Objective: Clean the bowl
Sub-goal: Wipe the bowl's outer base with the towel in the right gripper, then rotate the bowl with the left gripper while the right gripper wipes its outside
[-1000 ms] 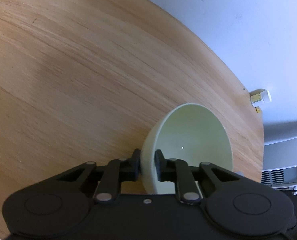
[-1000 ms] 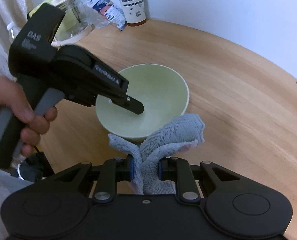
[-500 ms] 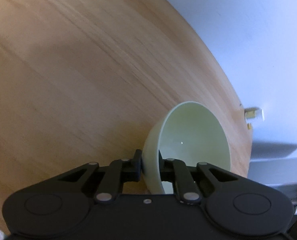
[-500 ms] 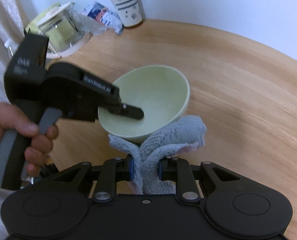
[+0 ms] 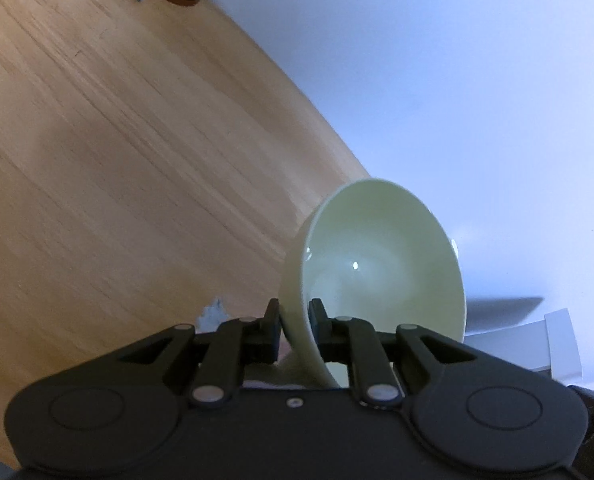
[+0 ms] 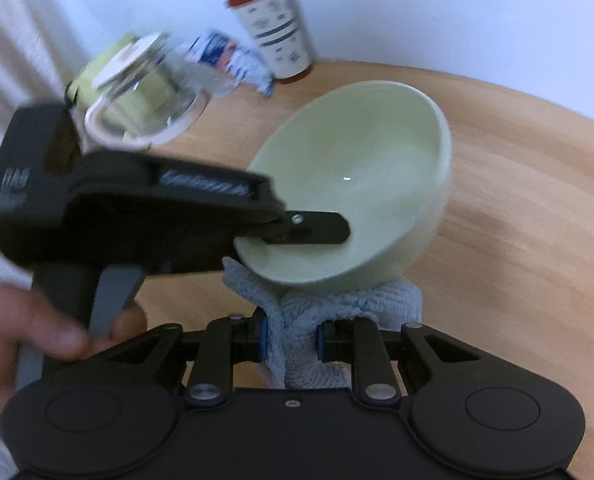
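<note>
A pale green bowl [image 5: 381, 264] is clamped by its rim in my left gripper [image 5: 295, 316], lifted off the wooden table and tilted. In the right wrist view the bowl [image 6: 361, 184] faces me, with the left gripper [image 6: 317, 232] shut on its near rim, one finger inside. My right gripper [image 6: 289, 340] is shut on a grey-blue cloth [image 6: 325, 312] that sits just under the bowl's outer wall, touching it. A scrap of the cloth [image 5: 213, 312] shows in the left wrist view.
A round wooden table [image 6: 517, 208] lies below. At its far side stand a white patterned cup with a red lid [image 6: 273, 28], a blue and white packet [image 6: 225, 56] and a glass jar [image 6: 141, 92]. A white wall is behind.
The left gripper has lifted and tilted the bowl more toward the right gripper. The bowl now sits closer above the cloth. The right wrist view has moved nearer.
</note>
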Motion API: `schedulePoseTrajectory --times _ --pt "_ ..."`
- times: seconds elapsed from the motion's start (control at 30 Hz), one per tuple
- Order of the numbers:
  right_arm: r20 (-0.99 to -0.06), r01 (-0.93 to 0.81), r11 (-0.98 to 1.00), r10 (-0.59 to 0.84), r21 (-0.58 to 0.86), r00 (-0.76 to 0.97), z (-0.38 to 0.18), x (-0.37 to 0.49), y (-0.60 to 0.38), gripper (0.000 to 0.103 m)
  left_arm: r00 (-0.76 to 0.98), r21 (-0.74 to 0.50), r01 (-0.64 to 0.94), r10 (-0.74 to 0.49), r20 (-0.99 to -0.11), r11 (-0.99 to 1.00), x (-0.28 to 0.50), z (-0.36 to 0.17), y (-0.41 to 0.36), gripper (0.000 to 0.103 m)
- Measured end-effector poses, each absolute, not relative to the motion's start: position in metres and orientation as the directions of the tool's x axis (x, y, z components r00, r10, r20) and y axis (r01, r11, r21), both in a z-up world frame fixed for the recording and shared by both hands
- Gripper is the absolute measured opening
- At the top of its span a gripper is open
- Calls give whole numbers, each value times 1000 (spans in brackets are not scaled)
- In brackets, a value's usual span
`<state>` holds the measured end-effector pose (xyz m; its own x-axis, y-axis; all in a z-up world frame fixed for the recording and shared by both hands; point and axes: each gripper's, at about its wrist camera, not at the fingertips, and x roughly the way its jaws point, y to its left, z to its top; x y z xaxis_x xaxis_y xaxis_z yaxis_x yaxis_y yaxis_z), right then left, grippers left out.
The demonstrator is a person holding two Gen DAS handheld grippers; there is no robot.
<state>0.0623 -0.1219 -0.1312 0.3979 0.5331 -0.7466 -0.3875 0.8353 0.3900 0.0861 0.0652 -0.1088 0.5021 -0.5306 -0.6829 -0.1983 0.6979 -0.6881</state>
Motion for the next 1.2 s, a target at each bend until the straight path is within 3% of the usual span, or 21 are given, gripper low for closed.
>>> schedulePoseTrajectory --times 0.3,0.63,1.2 --pt "-737 -265 882 471 390 484 -129 59 -147 24 506 -648 -161 -502 -701 744 90 -104 66 14" --pt "-754 -330 865 495 378 433 -133 58 -116 24 515 -657 -157 -506 -692 738 80 -107 62 14" --pt "-740 -228 900 436 372 513 -124 47 -148 24 498 -669 -186 -518 -695 719 78 -112 86 15"
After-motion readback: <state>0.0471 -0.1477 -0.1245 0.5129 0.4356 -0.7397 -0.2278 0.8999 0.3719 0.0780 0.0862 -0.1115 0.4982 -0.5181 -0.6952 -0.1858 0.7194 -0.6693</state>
